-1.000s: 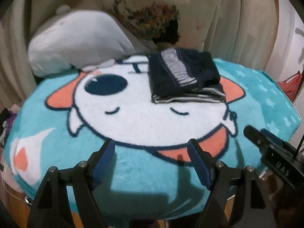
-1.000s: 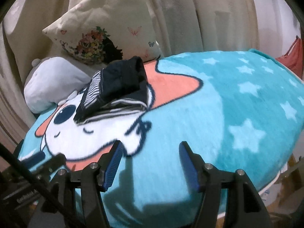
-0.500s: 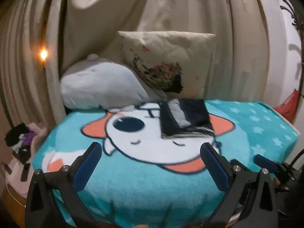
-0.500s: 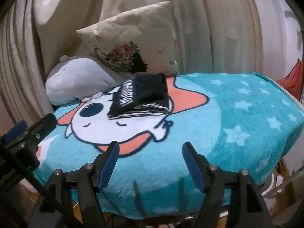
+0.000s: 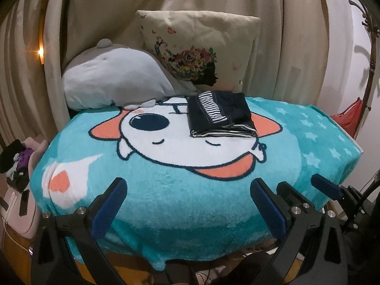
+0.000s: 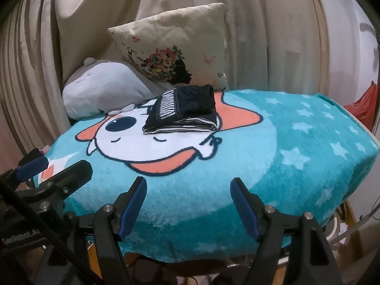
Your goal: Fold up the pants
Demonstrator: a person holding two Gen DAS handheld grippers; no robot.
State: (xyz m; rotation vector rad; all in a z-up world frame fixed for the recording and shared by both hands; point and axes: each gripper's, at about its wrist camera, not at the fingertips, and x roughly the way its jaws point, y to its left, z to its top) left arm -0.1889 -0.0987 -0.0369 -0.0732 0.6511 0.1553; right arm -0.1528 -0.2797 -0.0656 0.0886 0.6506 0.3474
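While pants [image 5: 219, 114] lie folded on blanket [image 5: 180, 190] | pillow [image 5: 201, 45] behind | left gripper [image 5: 187, 201], right gripper [image 6: 188, 199] wide open, empty

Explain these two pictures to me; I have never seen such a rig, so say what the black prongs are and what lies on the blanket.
No robot here: a person holds a two-finger tool in each hand, each with a camera looking along its fingers. One picture comes from the left tool, the other from the right tool. Both are open and hold nothing. Each tool also shows at the edge of the other's picture. On the turquoise cartoon blanket lie folded navy pants with a striped band, touched by neither tool. Behind sit a grey plush toy and a floral pillow, before cream curtains.
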